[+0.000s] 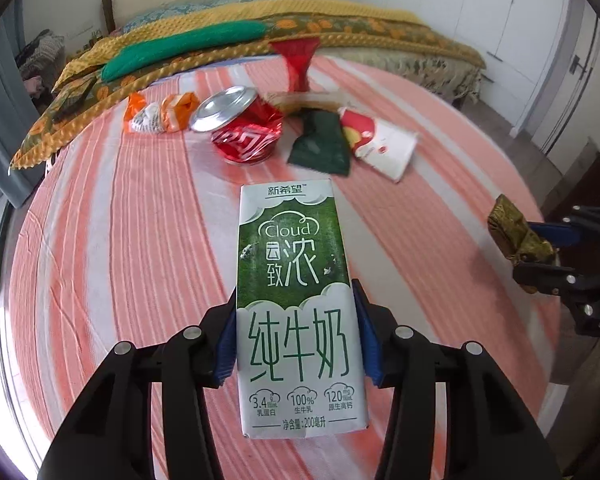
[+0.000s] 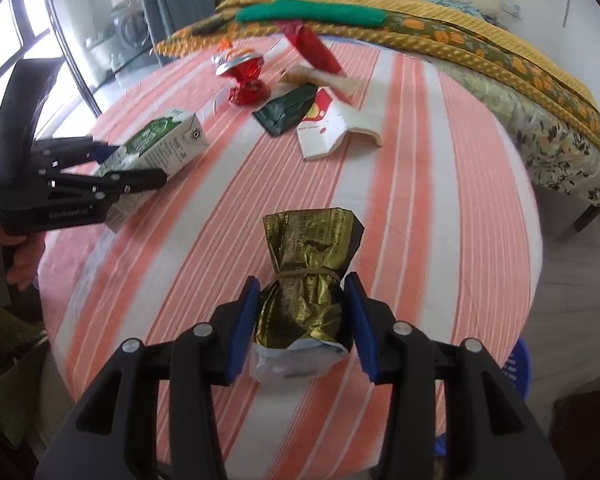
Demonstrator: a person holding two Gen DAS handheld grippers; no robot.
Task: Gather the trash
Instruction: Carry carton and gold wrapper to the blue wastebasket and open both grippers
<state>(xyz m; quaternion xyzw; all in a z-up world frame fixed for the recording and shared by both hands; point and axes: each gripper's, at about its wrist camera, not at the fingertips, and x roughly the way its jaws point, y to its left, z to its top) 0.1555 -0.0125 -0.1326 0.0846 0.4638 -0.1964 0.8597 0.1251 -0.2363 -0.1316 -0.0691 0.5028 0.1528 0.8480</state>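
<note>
Left gripper (image 1: 296,336) clamps a milk carton (image 1: 296,300); right gripper (image 2: 300,316) clamps a gold foil pouch (image 2: 306,280), both above the striped bed (image 2: 440,200).

Striped bed sheet (image 1: 140,240): crushed red can (image 1: 242,124), orange wrapper (image 1: 160,114), dark green pouch (image 1: 320,144), red-white carton (image 1: 380,142).

Both the left gripper (image 1: 296,336) and the right gripper (image 2: 300,324) are matte black plastic, with forked arms joined by round silver screws and fingers faced with ribbed blue pads (image 2: 246,320). Pale lettering, too blurred to read, marks the left gripper's side. The bare-skinned left hand (image 2: 20,256) shows beside an olive-green sleeve (image 2: 8,360).
</note>
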